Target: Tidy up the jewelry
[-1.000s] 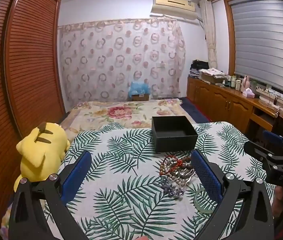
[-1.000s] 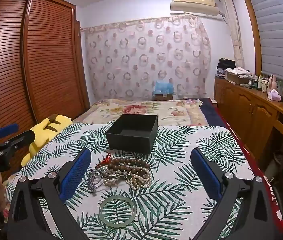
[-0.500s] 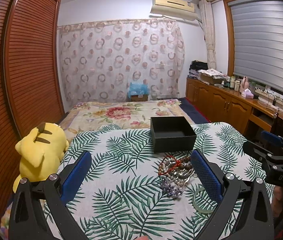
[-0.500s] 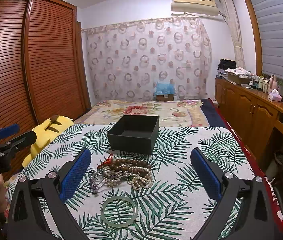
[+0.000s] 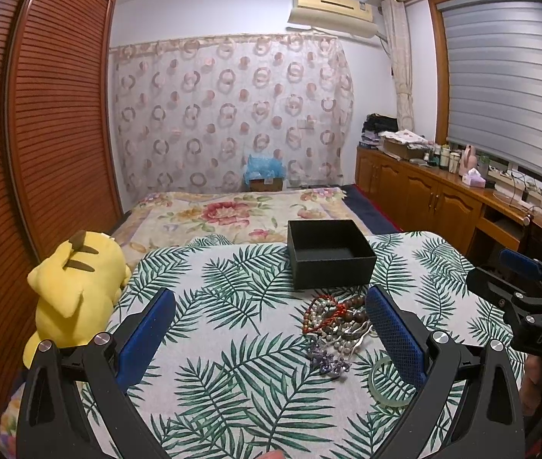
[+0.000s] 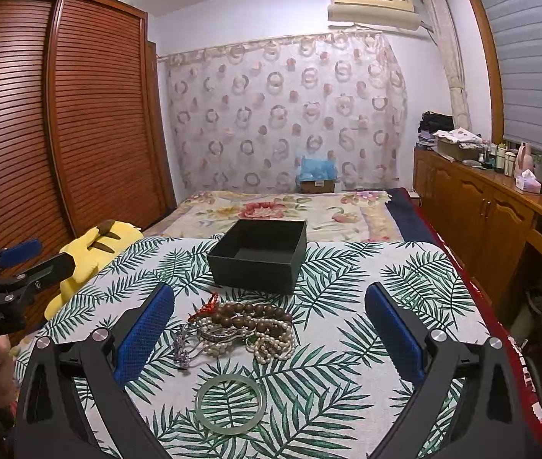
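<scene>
An open black box stands on the leaf-print tablecloth. In front of it lies a tangle of bead strings: brown beads, pearls, a red cord and a purple piece. A pale green bangle lies nearest me. My right gripper is open and empty, above and just short of the pile. My left gripper is open and empty, with the box, beads and bangle to its right. Each gripper shows at the edge of the other's view.
A yellow plush toy lies at the table's left edge. A bed with a floral cover is behind the table. A slatted wardrobe is on the left, and wooden cabinets with bottles are on the right.
Both grippers have shifted slightly; the scene slides a little in each view. Both stay open. The jewelry and box have not moved.
</scene>
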Demonstrator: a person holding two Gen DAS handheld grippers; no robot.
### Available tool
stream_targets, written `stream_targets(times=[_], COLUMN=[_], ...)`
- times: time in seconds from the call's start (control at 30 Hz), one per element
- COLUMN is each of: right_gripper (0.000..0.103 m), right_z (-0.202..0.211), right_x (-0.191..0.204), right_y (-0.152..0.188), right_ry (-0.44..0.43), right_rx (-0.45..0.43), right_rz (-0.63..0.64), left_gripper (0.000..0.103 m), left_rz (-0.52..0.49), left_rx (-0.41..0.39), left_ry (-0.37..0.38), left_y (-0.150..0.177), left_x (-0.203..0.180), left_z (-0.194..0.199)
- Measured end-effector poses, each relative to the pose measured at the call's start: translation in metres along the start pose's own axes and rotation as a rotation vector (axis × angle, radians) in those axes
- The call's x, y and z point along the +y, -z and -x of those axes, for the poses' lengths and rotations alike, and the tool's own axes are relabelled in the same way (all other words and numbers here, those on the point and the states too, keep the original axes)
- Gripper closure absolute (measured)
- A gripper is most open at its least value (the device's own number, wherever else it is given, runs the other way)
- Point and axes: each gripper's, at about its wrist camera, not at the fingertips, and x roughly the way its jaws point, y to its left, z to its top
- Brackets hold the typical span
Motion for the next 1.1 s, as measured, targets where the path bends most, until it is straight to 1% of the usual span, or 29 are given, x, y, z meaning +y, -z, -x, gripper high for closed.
stream_targets(times=[1.1], right_gripper=[0.002], right_z=[0.0002], right_x=[-0.0003], right_y=[0.0008], right_ry=[-0.002], right_rx=[-0.004], right_rz=[-0.004], left_gripper=[0.006], left_rz=[0.002], left_rx=[0.003], left_ry=[0.001], left_y=[-0.0009], left_x=[0.0003], left_z=[0.0001])
